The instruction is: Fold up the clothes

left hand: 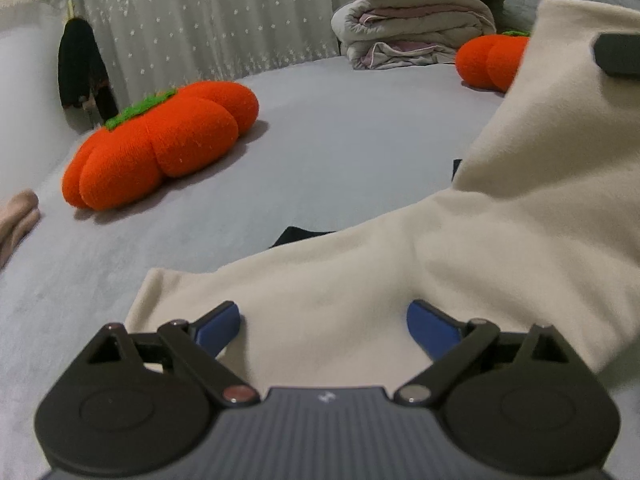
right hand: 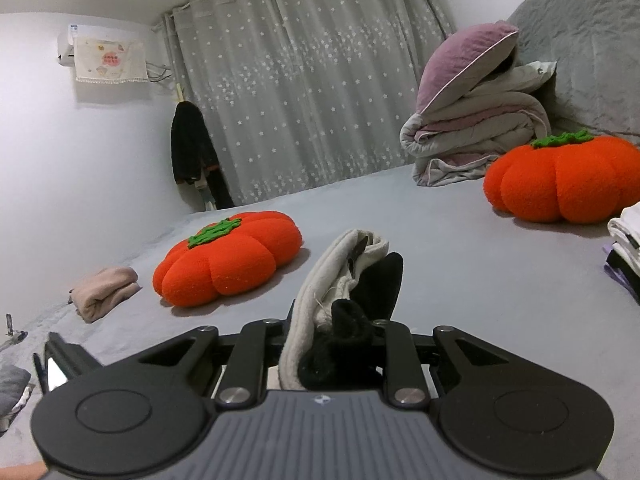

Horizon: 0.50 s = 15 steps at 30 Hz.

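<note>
Over the grey bed (left hand: 320, 152), the cream garment (left hand: 460, 264) is clamped by the right gripper (right hand: 332, 336); the left gripper (left hand: 323, 326) is held spread wide above the cloth, gripping nothing.

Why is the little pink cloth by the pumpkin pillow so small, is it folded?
Folded: the pink cloth lies as a thick, layered bundle on the bed.

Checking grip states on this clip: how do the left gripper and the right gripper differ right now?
The left gripper stands open, its blue pads apart over the cream garment; the right gripper is shut on a bunched fold of cream and black fabric. The left's cloth lies spread on the bed; the right's is lifted and sticks up. Both point toward the orange cushions.
</note>
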Motion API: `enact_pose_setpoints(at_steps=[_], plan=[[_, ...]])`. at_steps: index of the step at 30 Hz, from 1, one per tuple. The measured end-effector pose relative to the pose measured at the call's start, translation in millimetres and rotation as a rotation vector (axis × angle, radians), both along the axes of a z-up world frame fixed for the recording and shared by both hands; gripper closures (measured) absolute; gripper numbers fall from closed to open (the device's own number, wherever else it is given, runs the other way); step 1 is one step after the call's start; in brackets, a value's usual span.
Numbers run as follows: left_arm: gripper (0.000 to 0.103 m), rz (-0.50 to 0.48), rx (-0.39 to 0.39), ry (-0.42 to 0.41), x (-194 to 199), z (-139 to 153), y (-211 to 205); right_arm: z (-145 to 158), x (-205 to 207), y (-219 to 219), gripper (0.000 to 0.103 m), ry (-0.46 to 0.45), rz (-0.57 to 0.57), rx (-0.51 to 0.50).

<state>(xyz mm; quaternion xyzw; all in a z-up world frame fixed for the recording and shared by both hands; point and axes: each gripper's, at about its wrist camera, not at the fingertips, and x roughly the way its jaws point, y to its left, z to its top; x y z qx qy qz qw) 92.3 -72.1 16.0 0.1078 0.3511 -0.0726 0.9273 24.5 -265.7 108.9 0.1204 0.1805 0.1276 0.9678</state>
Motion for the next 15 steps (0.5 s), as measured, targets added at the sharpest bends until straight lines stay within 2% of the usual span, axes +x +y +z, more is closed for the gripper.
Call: enact_pose_setpoints(at_steps=[2,5,12,15], plan=[[0.005,0.019,-0.039,0.024,7,0,4,-1,0,-1,0.082,0.005,0.001,0.006],[0.004,0.034,-0.052,0.033,14,1,5,-2,0,-2,0.082,0.015,-0.001,0.02],[0.004,0.011,0.055,-0.03,23,2,-17,-2,-1,-4,0.082,0.019,0.002,0.031],[0.004,0.009,0.086,-0.024,32,3,-25,-3,0,-4,0.082,0.026,-0.001,0.028]])
